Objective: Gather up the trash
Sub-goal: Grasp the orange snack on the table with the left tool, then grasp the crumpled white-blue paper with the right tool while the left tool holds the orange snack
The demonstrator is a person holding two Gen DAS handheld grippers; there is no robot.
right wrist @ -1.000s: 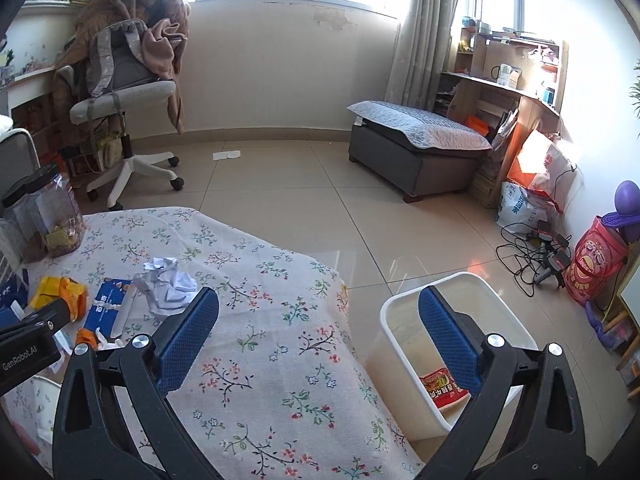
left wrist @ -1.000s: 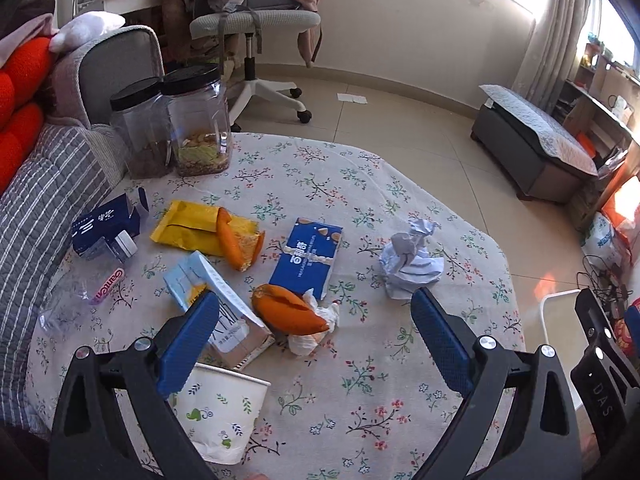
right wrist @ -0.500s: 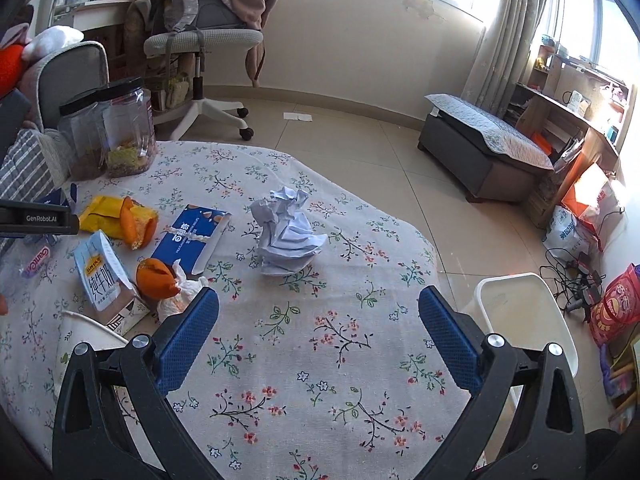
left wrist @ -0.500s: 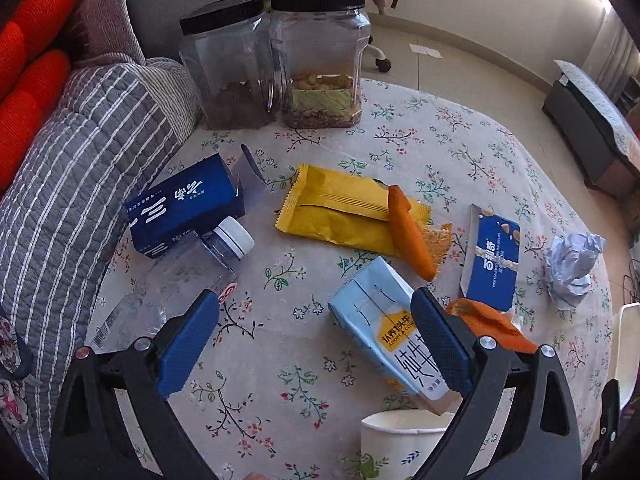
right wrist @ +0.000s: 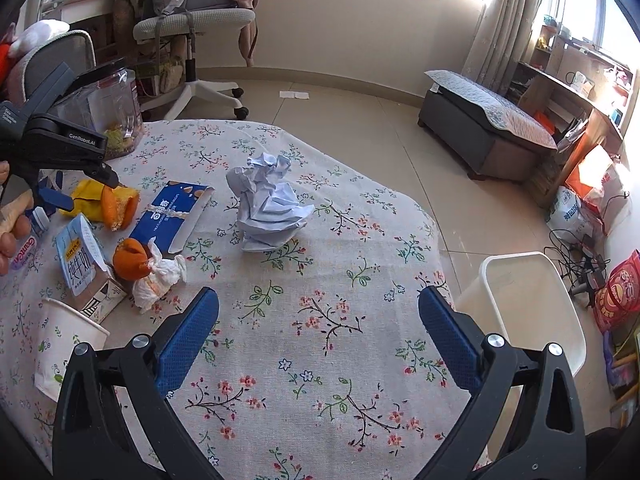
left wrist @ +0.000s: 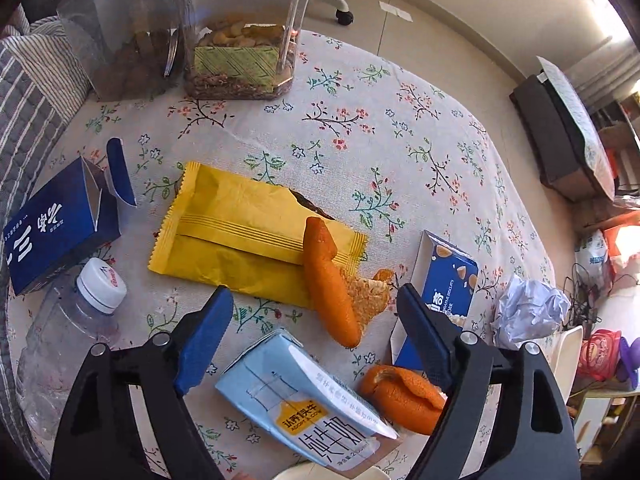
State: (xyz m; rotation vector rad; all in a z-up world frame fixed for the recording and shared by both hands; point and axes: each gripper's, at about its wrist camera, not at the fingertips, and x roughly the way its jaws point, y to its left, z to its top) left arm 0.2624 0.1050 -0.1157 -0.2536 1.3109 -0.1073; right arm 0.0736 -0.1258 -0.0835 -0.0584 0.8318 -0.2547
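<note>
My left gripper points steeply down over the flowered table. Its jaws are closing, and their pads press on nothing. A curled orange peel lies between the fingertips, resting on a yellow wrapper. Just below stand a light blue milk carton and a second peel. My right gripper hovers open over bare cloth, with a crumpled paper ball ahead of it. A white bin stands on the floor past the table's right edge.
Also on the table are a blue biscuit box, a dark blue carton, a plastic bottle, two clear jars, a paper cup and a wad of tissue. An office chair stands beyond.
My left gripper has moved down and toward the table's left side, over the yellow wrapper and peel, and its jaws have narrowed. My right gripper has swung from the bin to the table.
</note>
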